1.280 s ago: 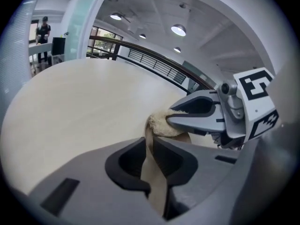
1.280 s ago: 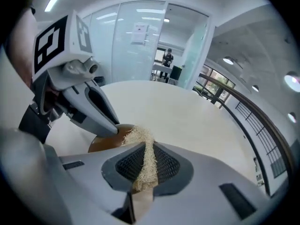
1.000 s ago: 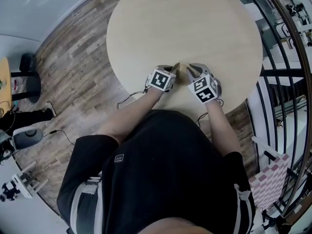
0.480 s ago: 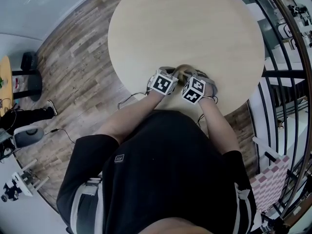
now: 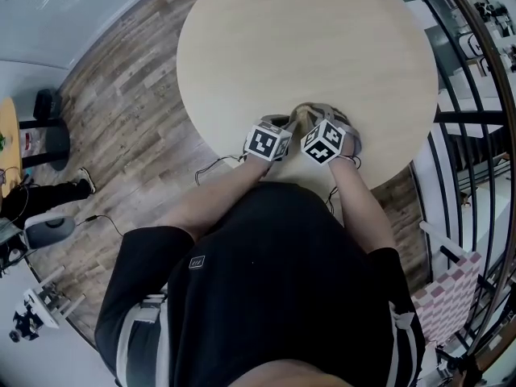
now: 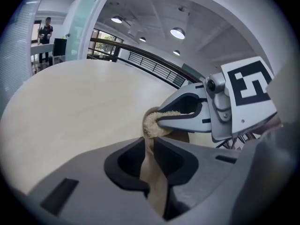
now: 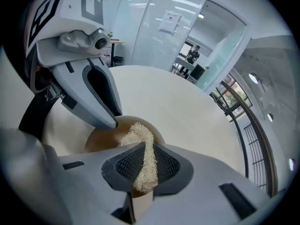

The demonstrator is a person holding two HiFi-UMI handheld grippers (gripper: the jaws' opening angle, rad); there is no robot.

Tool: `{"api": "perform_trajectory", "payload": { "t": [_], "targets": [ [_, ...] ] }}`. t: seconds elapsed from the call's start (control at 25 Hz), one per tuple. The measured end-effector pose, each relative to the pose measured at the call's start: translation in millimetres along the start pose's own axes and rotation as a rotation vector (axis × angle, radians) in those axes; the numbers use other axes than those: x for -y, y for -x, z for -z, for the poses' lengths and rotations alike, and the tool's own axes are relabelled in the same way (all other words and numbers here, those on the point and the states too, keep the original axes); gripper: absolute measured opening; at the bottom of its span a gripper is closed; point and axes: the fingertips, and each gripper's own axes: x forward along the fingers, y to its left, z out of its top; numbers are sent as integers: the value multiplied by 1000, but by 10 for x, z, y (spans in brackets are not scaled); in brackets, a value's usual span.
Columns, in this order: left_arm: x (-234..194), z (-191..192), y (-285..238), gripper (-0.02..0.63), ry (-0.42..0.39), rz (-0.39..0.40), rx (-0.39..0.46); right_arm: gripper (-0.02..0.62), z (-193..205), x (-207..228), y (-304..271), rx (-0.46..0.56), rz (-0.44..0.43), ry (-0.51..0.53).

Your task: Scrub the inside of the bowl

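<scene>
A brown wooden bowl [image 7: 104, 136] stands near the front edge of the round table [image 5: 306, 39], mostly hidden under both grippers in the head view. My left gripper [image 6: 149, 146] is shut on the bowl's wall [image 6: 154, 182]; its jaws have just been opening a little, and the wall still sits between them. My right gripper [image 7: 143, 159] is shut on a pale fibrous scrubber [image 7: 140, 139]. The scrubber's free end reaches down into the bowl, beside the left gripper's fingers [image 7: 101, 95]. From the left gripper view, the right gripper's fingers [image 6: 187, 118] pinch the scrubber [image 6: 151, 124] just above the rim.
The pale table top stretches away beyond the bowl. A dark railing [image 5: 472, 119] runs past the table's right side. Wood floor [image 5: 121, 111] lies to the left. Cables hang from both grippers over the table edge, against the person's body [image 5: 266, 280].
The right gripper has moved left toward the left gripper and dipped lower over the bowl, rolling its marker cube. The left gripper has stayed in place.
</scene>
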Motion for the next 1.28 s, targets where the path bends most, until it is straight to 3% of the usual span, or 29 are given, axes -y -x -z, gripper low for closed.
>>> {"api": "perform_trajectory", "payload": {
  "t": [0.4, 0.68, 1.04, 1.28],
  "targets": [
    [26, -135, 121, 67, -152, -4, 103, 58, -27, 327, 349, 63, 39, -102],
    [-4, -104, 228, 69, -221, -23, 103, 58, 58, 328, 474, 78, 50, -185],
    [-283, -67, 252, 120, -208, -105, 87, 58, 50, 347, 451, 78, 45, -207],
    [-342, -251, 474, 120, -200, -120, 169, 58, 30, 478, 593, 117, 66, -253]
  ]
}}
